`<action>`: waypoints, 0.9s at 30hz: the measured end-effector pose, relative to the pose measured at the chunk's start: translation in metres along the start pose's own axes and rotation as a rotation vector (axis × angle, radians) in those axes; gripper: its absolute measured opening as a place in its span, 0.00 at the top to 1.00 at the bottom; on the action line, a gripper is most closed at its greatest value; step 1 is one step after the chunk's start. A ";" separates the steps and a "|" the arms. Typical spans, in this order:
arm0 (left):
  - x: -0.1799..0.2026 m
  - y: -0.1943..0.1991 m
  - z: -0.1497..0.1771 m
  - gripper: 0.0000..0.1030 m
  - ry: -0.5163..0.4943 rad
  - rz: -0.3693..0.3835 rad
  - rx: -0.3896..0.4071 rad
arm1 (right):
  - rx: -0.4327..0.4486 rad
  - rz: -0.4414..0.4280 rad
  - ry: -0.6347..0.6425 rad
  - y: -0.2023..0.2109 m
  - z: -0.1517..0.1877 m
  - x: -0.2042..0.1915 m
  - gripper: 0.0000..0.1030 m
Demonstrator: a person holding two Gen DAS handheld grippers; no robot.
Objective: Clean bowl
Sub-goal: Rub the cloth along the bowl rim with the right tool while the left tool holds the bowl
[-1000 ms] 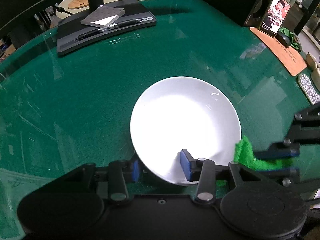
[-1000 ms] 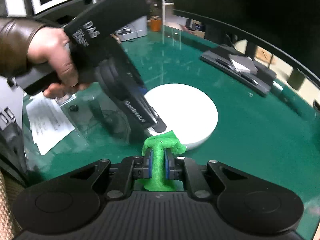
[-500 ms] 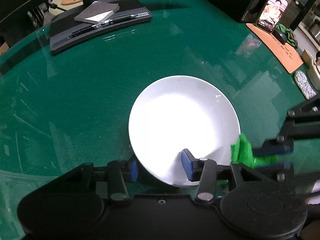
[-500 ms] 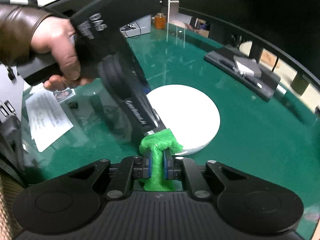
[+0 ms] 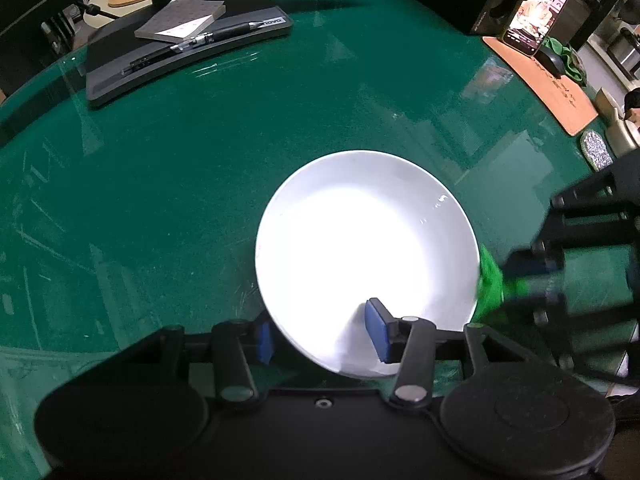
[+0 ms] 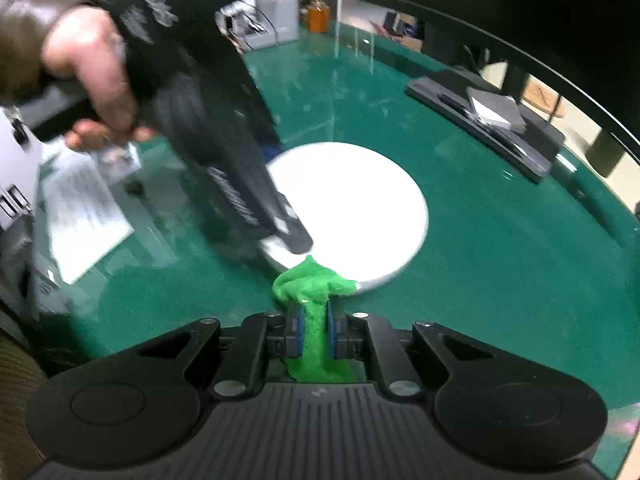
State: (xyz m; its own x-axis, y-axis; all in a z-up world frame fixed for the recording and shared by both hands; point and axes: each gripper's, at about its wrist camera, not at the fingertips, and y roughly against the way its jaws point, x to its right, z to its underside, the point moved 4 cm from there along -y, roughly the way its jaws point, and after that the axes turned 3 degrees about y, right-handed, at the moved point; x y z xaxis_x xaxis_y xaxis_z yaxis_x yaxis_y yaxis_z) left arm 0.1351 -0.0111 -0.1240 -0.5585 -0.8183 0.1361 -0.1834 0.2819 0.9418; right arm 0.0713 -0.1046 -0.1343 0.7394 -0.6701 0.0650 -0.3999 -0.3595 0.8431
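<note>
1. While the person holds both tools over the green table (image 5: 200, 168), the left gripper (image 5: 320, 338) sits at the near rim of the white bowl (image 5: 360, 248). One blue pad is outside the rim and the other is inside the bowl. Its jaws have just been opening, and the rim is between them, but the pads do not seem to press on it, so the bowl looks let go.
2. In the middle, the bowl rests flat on the table, close to both tools. It glares so bright that no dirt or wet spots can be made out, so how clean it is cannot be told.
3. On the right, the right gripper (image 6: 314, 330) has its fingers pressed together on a green cloth (image 6: 312, 284). The cloth's loose end touches the bowl's rim on that side.
4. Far off by the table's back edge lie a black stand (image 5: 180, 52) with a notebook (image 5: 180, 24) and a pen (image 5: 224, 34), and a phone (image 5: 534, 12) shows at the right edge.
5. As a guess, the wiping is at an early or middle point: the cloth is only at the rim, and the bowl's inside is left to rub.
</note>
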 end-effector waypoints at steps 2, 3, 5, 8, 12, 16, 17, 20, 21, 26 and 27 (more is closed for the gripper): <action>0.001 0.000 0.000 0.52 -0.007 -0.002 -0.002 | -0.006 0.002 -0.002 -0.001 0.000 0.001 0.90; 0.001 -0.001 -0.001 0.52 -0.011 -0.003 -0.003 | -0.007 -0.003 0.001 0.000 0.000 0.000 0.90; 0.001 -0.001 -0.001 0.51 -0.015 -0.003 -0.004 | -0.006 -0.028 0.024 0.003 -0.002 -0.007 0.90; 0.001 -0.001 -0.001 0.51 -0.014 -0.004 -0.003 | -0.009 -0.043 0.053 0.002 -0.006 -0.006 0.91; 0.001 -0.001 -0.001 0.51 -0.015 -0.001 0.000 | -0.028 0.022 0.054 -0.001 -0.006 0.011 0.90; 0.001 -0.002 -0.002 0.50 -0.023 0.003 -0.004 | -0.023 -0.007 0.075 0.005 -0.007 0.004 0.90; 0.001 -0.002 -0.002 0.50 -0.024 0.003 -0.005 | -0.022 -0.024 0.088 0.006 -0.006 0.000 0.90; 0.001 -0.002 -0.002 0.50 -0.024 0.003 -0.004 | -0.026 -0.034 0.095 0.004 -0.007 0.000 0.90; 0.001 -0.002 -0.002 0.50 -0.024 0.003 -0.003 | -0.030 -0.030 0.089 0.003 -0.007 0.003 0.90; 0.001 -0.003 -0.002 0.49 -0.029 0.005 -0.002 | -0.039 -0.001 0.079 0.001 -0.005 0.007 0.90; 0.002 -0.003 -0.003 0.48 -0.033 0.003 -0.002 | -0.038 -0.008 0.090 0.001 -0.005 0.004 0.90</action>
State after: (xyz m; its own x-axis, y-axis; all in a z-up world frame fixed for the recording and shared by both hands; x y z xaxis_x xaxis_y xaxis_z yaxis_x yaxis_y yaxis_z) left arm 0.1370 -0.0146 -0.1261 -0.5851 -0.8006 0.1291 -0.1802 0.2836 0.9419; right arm 0.0761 -0.1045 -0.1303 0.7887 -0.6058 0.1047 -0.3744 -0.3382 0.8634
